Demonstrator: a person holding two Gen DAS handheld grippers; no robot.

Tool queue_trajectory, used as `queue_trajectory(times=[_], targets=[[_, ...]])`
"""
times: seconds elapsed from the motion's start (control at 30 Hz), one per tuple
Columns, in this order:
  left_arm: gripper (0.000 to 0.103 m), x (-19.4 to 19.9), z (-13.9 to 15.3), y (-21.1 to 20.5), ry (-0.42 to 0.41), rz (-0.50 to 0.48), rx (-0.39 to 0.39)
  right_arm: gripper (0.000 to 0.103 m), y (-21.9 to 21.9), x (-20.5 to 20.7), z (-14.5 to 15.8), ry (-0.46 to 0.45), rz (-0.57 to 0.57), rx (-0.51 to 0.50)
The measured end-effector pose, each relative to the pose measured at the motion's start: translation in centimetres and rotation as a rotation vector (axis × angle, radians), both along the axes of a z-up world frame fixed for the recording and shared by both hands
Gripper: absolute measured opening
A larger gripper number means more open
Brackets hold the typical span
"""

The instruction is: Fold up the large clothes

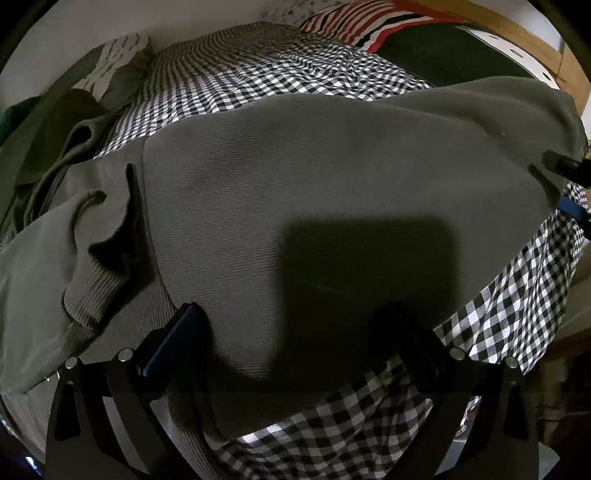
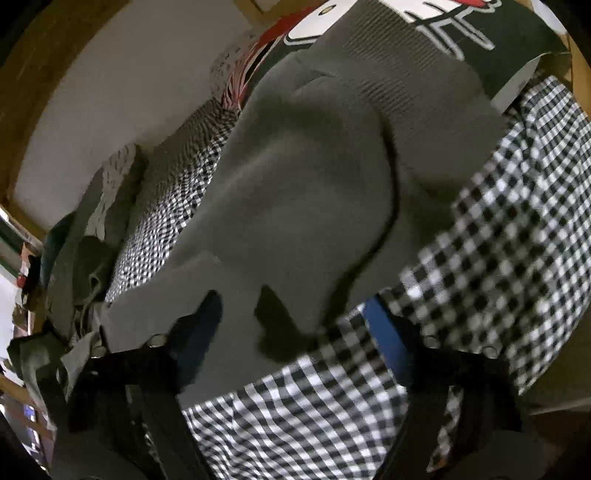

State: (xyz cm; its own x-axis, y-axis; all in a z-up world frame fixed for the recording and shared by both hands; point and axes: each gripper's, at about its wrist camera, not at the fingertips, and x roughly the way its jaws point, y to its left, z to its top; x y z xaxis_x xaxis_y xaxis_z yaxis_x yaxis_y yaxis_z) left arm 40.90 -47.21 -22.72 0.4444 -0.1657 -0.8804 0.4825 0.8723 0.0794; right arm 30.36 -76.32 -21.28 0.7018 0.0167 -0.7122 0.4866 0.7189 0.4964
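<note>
An olive-grey knitted sweater (image 1: 295,177) lies spread on a black-and-white checked bedsheet (image 1: 517,295). Its ribbed cuff and sleeve (image 1: 96,280) are bunched at the left. My left gripper (image 1: 295,332) hangs just over the sweater's near hem, jaws wide apart, and casts a dark shadow on the knit. My right gripper (image 2: 291,328) is at the sweater's (image 2: 314,184) right corner, where knit meets checked sheet (image 2: 498,229). Its jaws stand apart with the fabric edge lying between them, not pinched. The right gripper's fingers (image 1: 567,166) also show at the far right of the left wrist view.
A red, white and dark green printed pillow (image 1: 388,33) lies at the head of the bed by a wooden frame (image 1: 517,29). More crumpled greenish clothes (image 1: 55,140) pile up at the left. A white wall (image 2: 129,92) runs behind the bed.
</note>
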Motion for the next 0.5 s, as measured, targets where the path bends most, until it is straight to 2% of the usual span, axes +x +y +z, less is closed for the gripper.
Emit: queue_trajectory(times=[0.03,0.1,0.13,0.17,0.27,0.4,0.5], targets=[[0.099,-0.1,0.0,0.2,0.0,-0.001,0.001,0.072,0.0,0.3,-0.2,0.001,-0.002,0.003],[0.099,0.1,0.1,0.0,0.007,-0.005,0.002,0.058,0.2,0.7,-0.3,0.018,-0.021,-0.008],[0.099,0.1,0.1,0.1,0.013,-0.007,0.001,0.032,0.5,0.6,-0.1,0.016,-0.028,-0.011],[0.099,0.2,0.2,0.1,0.021,-0.011,0.001,0.023,0.5,0.5,0.2,0.002,-0.032,-0.014],[0.098,0.4,0.7,0.4,0.043,-0.018,-0.017,0.02,1.5,0.3,2.1,-0.055,-0.033,-0.066],[0.098,0.1,2.8,1.4,-0.013,-0.004,-0.057,0.017,5.1,0.2,6.0,-0.094,0.029,-0.316],[0.098,0.6,6.0,3.6,-0.02,0.042,-0.18,0.017,9.7,1.7,8.0,-0.082,0.12,-0.549]])
